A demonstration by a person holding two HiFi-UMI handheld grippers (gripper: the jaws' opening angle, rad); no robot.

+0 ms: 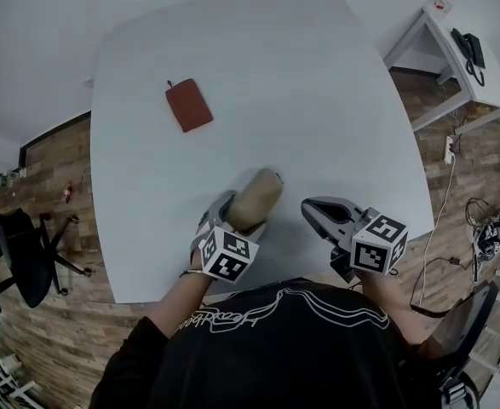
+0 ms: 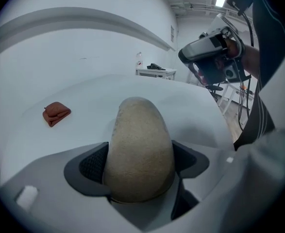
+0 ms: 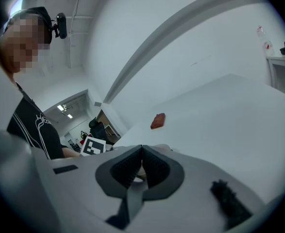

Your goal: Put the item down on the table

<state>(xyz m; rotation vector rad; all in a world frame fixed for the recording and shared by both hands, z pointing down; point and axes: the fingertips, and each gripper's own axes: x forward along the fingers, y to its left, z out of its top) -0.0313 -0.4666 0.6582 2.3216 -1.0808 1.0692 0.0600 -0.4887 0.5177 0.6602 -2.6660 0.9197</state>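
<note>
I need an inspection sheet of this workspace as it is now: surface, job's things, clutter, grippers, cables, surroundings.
Surface: white table, no spills seen.
Job's things: beige egg-shaped item, held over the table's near edge; whether it touches the table cannot be told.
Clutter: red-brown pouch, lying flat on the table, far from both grippers.
Grippers: left gripper, fingers shut on the item; right gripper, fingers together, nothing between them.
Cables: loose cables on the floor, right of the table.
Surroundings: wooden floor; white side desk; black office chair.
</note>
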